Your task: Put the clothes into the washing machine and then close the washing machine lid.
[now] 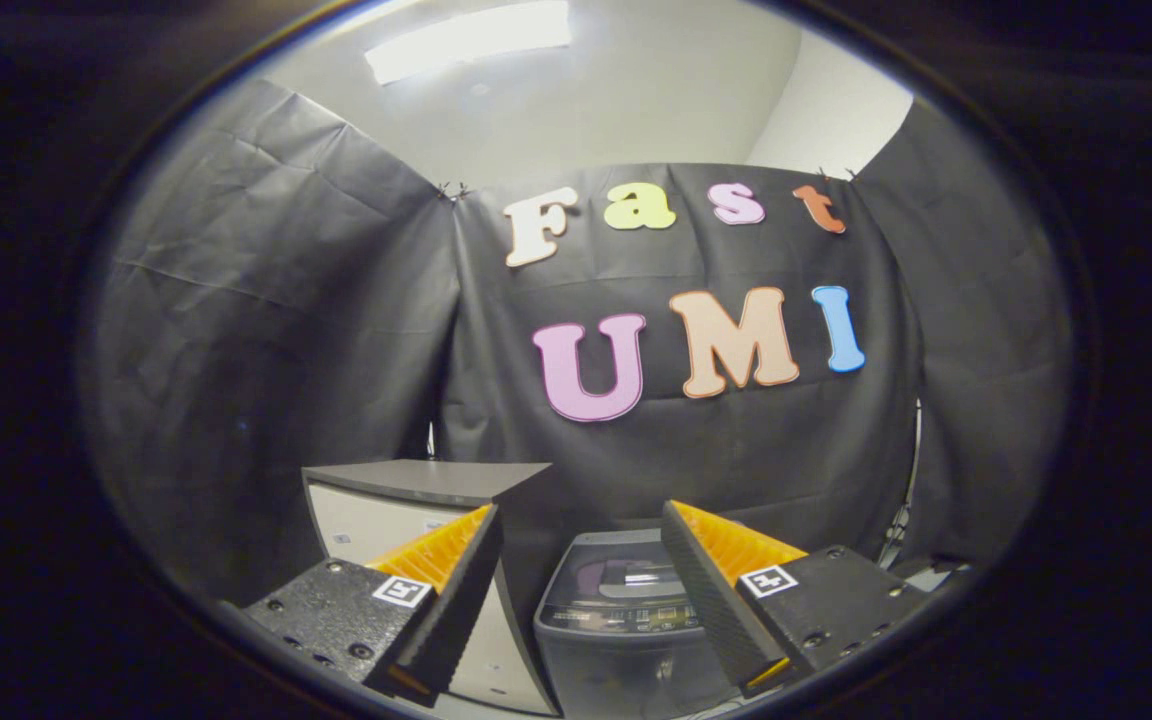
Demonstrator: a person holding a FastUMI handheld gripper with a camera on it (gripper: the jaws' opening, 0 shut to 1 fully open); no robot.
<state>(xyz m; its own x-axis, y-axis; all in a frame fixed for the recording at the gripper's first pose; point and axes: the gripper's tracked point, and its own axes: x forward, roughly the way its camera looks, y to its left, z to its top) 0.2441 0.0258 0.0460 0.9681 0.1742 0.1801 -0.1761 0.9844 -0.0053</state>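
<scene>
Two fingers of the gripper point(581, 600) are standing wide apart, gripping nothing, held level and facing the booth wall. Between and just beyond them the washing machine point(621, 625) is sitting, its lid point(626, 575) shut, beside a white cabinet point(386, 515) partly hidden by one finger.

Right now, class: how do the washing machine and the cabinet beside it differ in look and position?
The washing machine is dark grey with a glossy, see-through lid; the cabinet has a pale front under a flat dark top. The washing machine sits between the open claw's fingers, just ahead; the cabinet stands behind one finger and reaches higher. Both stand against the black cloth wall.
</scene>
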